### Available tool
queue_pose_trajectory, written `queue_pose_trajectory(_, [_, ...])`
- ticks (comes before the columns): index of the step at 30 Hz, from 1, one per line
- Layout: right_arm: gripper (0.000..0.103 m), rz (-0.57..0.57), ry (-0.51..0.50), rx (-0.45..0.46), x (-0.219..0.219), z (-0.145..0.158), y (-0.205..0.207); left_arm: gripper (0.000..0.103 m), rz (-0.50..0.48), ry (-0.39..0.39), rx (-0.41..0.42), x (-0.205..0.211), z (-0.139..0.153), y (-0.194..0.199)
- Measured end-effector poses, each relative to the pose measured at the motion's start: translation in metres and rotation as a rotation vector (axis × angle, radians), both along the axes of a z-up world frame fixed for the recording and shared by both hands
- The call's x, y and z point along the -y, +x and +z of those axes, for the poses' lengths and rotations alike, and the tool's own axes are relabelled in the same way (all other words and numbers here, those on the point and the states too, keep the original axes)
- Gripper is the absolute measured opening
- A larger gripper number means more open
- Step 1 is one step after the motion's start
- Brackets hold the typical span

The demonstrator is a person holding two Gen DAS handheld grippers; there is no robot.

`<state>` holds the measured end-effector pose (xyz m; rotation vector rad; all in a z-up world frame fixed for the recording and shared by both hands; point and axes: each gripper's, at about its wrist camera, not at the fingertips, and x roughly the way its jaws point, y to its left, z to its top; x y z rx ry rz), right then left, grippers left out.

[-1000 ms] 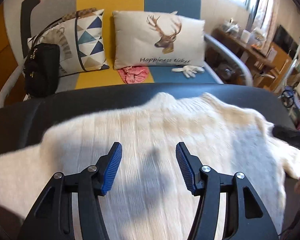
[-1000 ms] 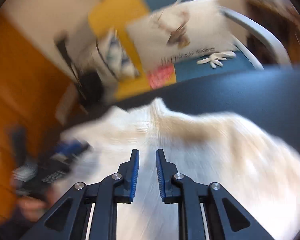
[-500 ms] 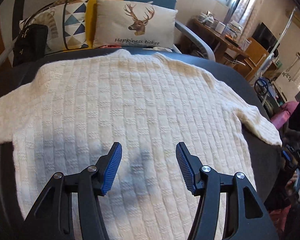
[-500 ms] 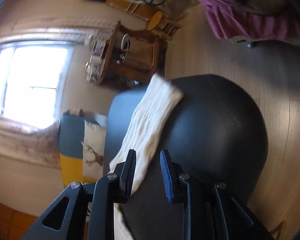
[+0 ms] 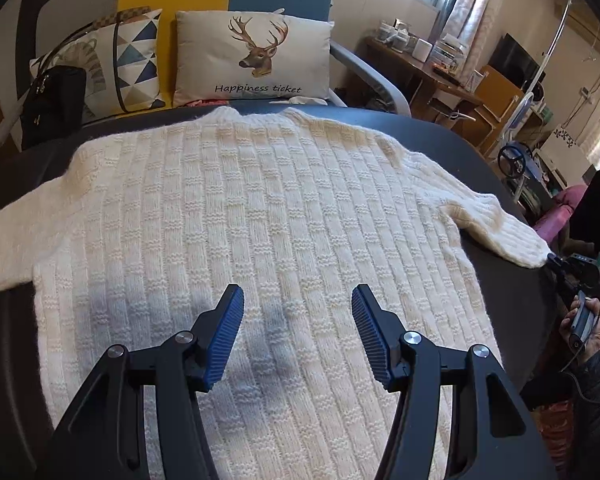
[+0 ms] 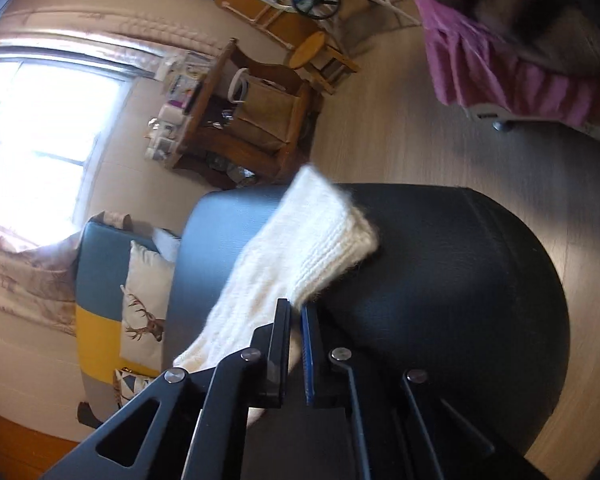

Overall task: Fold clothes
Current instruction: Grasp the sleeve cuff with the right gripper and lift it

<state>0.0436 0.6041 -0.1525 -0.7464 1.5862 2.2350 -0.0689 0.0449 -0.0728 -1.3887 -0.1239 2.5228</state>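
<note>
A: Where is the sweater (image 5: 260, 216) found, and how are the tools seen?

B: The sweater is spread flat across the dark desk (image 5: 480, 168), collar pointed toward the deer pillow (image 5: 256, 60). The left tool (image 5: 298, 320) is held above the sweater's lower half with its jaws well apart, and nothing is caught between them. The right tool (image 6: 296, 320) is seen closed at the cuff end of the sleeve (image 6: 316, 248); a thin edge of knit appears to be pinched between the blue pads, though how much is caught cannot be told.

A: What could go wrong from here?

B: The pinch is judged to be shallow. If the sleeve is pulled across toward the sweater's middle, the cuff could be slipped out of the pads and dropped short. The knit is also likely to be stretched, so the body may be dragged askew on the desk while only one corner is held. The sleeve lies close to the desk's rounded edge, and it could be let fall over that edge if the hold is lost.

A: And the materials?

B: A thick, fuzzy, cream wool is shown, worked in a raised basket-weave of ribs, with a tighter ribbed cuff. The desk is given a black, faintly grained, leather-like skin with rounded corners. The pads are ridged blue rubber on black arms.
</note>
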Motion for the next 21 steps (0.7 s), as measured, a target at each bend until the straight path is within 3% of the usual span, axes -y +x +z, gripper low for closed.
queue_pose_trajectory(5, [0.004,0.174,0.086,-0.135,0.030,0.051,-0.040,0.059,0.026,0.015,-0.005,0.012,0.001,0.000])
queue_pose_trajectory(10, [0.004,0.385,0.086,-0.325,0.093,0.115,-0.103,0.059,0.077,0.053,-0.019,0.033,0.006,-0.001])
queue_pose_trajectory(16, [0.004,0.707,0.128,-0.476,0.221,0.185,-0.189,0.060,0.160,0.113,-0.020,0.073,0.006,-0.005])
queue_pose_trajectory(19, [0.004,0.887,0.145,-0.479,0.302,0.190,-0.222,0.060,0.213,0.146,-0.001,0.098,-0.001,-0.010])
queue_pose_trajectory(21, [0.004,1.017,0.157,-0.446,0.361,0.175,-0.234,0.060,0.239,0.166,0.013,0.112,-0.007,-0.013])
